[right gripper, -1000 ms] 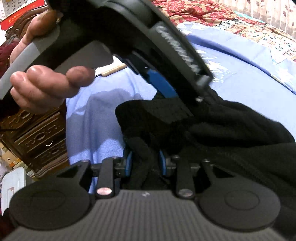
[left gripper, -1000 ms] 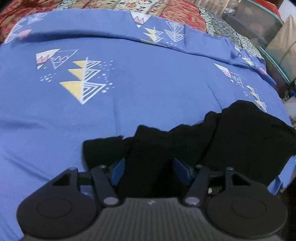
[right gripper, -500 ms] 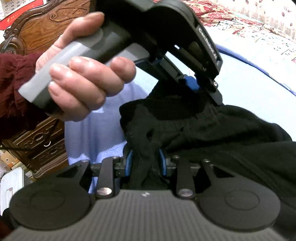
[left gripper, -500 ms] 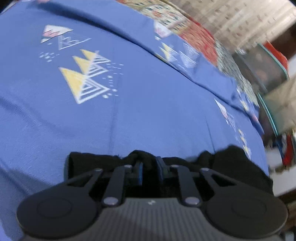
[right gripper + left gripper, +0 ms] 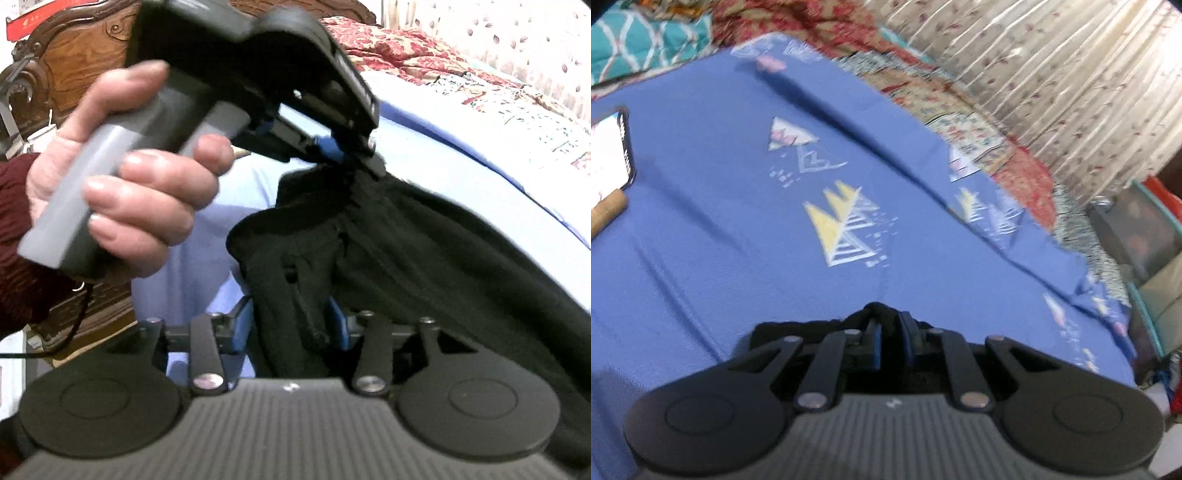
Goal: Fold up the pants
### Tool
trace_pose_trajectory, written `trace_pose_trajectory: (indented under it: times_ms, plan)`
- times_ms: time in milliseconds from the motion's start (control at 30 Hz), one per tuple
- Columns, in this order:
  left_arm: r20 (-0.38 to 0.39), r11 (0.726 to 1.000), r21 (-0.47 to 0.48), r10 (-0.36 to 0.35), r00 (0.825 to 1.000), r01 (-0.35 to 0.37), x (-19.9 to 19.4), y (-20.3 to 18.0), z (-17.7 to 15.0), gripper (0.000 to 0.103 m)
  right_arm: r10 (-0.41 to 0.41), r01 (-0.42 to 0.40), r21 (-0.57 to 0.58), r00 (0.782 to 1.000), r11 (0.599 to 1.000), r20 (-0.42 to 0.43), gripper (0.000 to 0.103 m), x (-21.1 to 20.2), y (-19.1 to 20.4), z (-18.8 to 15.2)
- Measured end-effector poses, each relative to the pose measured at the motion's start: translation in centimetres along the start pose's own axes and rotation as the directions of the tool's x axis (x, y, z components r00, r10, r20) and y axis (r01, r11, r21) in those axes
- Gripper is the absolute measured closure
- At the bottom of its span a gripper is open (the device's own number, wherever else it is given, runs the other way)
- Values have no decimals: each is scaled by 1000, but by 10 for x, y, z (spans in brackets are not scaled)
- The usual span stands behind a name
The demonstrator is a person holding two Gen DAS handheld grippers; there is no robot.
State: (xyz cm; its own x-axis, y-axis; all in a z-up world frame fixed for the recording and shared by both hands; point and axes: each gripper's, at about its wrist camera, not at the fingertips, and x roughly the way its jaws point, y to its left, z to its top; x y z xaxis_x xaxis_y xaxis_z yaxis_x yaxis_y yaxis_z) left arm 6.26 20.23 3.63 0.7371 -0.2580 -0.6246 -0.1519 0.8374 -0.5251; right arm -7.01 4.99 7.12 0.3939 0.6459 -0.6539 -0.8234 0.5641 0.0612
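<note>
1. Now left gripper (image 5: 889,334) is nearly closed, pinching the black pants (image 5: 424,251) waistband above the blue sheet (image 5: 738,240).
2. Right gripper (image 5: 291,325) jaws have just been opening; pants fabric hangs between its fingers (image 5: 242,325), loosely.

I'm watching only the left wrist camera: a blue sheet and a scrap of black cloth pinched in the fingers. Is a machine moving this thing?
Observer: No. The right wrist camera shows a person's hand holding the left gripper by its grey handle.
Visitor: And what is that black scrap?
Observer: It's a gathered edge of the pants. They hang lifted from those fingers, and there is far more cloth than you can see.
Visitor: Does the other tool hold them too?
Observer: The pants run between the fingers of the right gripper. Its jaws have just been opening and look loose on the cloth.
</note>
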Motion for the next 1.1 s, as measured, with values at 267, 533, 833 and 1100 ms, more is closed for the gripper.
trace_pose_trajectory:
  times_ms: [267,533,833,1100]
  plan:
    - [-31,995,23,95,995,-95,32,10,-7,92,-26,31,231,999,973,-23,42,-13,-39,-17]
    - [-14,987,131,101,995,-98,-2,-14,-7,70,90,-96,214,995,972,36,37,-39,-37,-22]
    - [47,988,154,16,999,-23,-68,-34,-19,53,-109,87,317,993,944,52,37,-147,-106,-96]
    - [-115,952,305,12,993,23,-9,-96,-58,54,-178,179,267,984,947,-28,40,-140,-121,-122]
